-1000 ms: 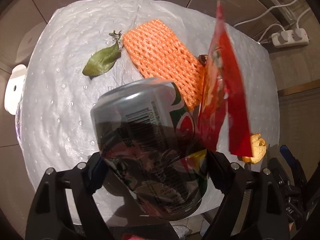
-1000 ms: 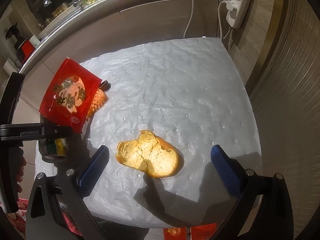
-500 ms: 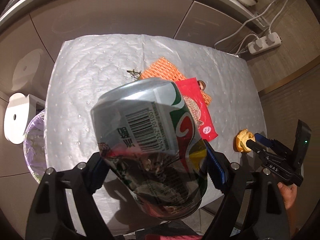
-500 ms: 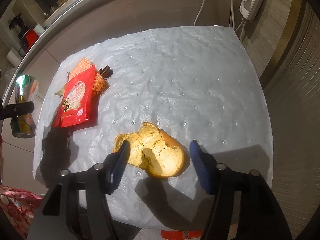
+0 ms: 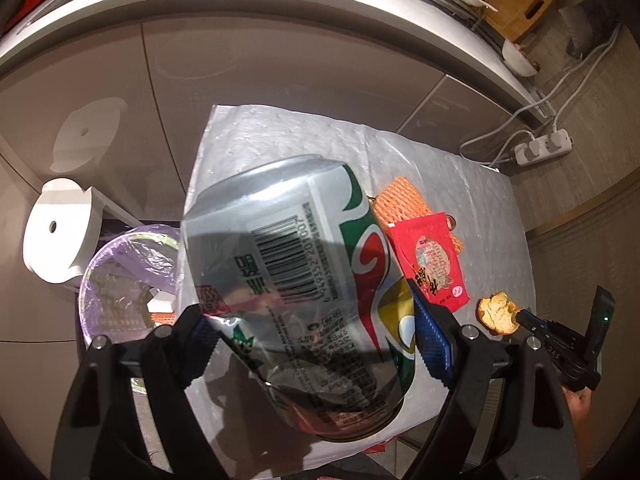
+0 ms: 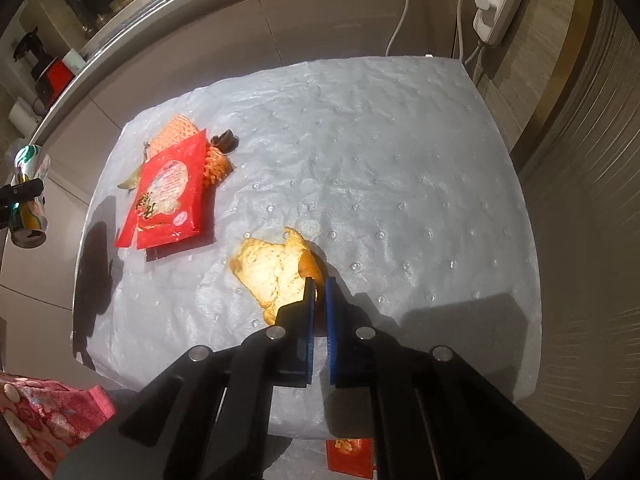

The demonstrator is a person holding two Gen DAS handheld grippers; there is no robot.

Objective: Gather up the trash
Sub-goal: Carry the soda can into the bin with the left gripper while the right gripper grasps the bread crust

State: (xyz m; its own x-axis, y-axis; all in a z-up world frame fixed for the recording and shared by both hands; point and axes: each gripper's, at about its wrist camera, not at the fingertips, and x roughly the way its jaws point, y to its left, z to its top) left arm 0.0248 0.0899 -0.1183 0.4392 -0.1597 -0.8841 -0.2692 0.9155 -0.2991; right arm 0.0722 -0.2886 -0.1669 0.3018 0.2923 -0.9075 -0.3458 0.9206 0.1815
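Note:
My left gripper point(image 5: 312, 336) is shut on a crushed silver soda can point(image 5: 288, 272) and holds it high, above the table's left edge; the can also shows in the right wrist view point(image 6: 28, 200). My right gripper point(image 6: 319, 288) is shut on a piece of yellow bread point(image 6: 272, 268), also seen in the left wrist view point(image 5: 496, 312), just above the white padded table cover point(image 6: 380, 160). A red snack wrapper point(image 6: 168, 196) lies flat on the cover, over an orange foam net point(image 6: 176, 136) and a green leaf point(image 6: 130, 180).
A bin lined with a clear purple bag point(image 5: 120, 272) stands on the floor left of the table, with a white lid point(image 5: 60, 236) beside it. A small dark scrap point(image 6: 226, 138) lies by the net. A power strip point(image 6: 500, 0) and cords hang behind the table.
My right gripper closed on the bread and lifted it slightly. My left gripper rose and drew back to the left with the can. The red wrapper dropped flat onto the net.

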